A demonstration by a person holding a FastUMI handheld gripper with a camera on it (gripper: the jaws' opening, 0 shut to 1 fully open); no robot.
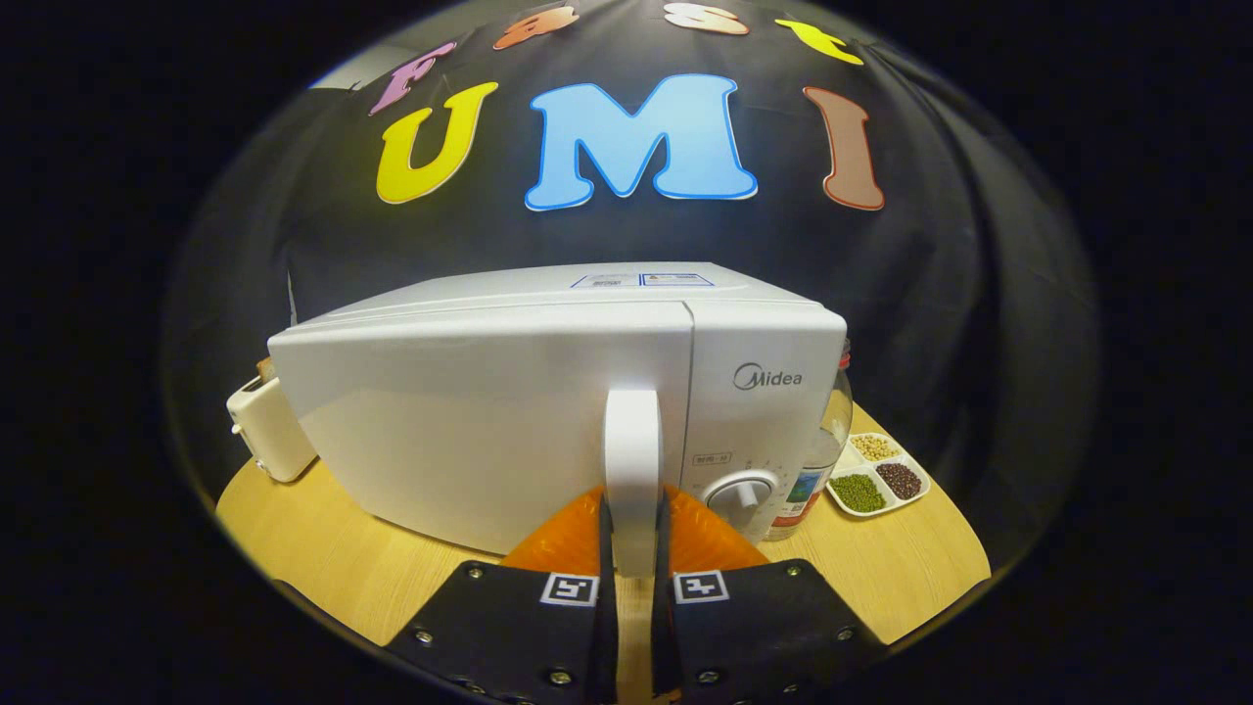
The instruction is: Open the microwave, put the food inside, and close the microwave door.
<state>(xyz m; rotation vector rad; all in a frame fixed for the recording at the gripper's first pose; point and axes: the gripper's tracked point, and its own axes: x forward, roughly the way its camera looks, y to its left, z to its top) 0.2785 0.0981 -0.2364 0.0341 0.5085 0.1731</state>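
Tool clamped on microwave door handle, both fingers pressing handle's sides. Handle upright at right edge of closed door. Microwave white, standing on wooden desk; round dial at 2 o'clock of tool tip. Clear bottle just beside microwave's right side. Divided tray of beans and grains at 3 o'clock, beyond bottle. White toaster at 10 o'clock, touching microwave's left corner or just behind; cannot tell which.
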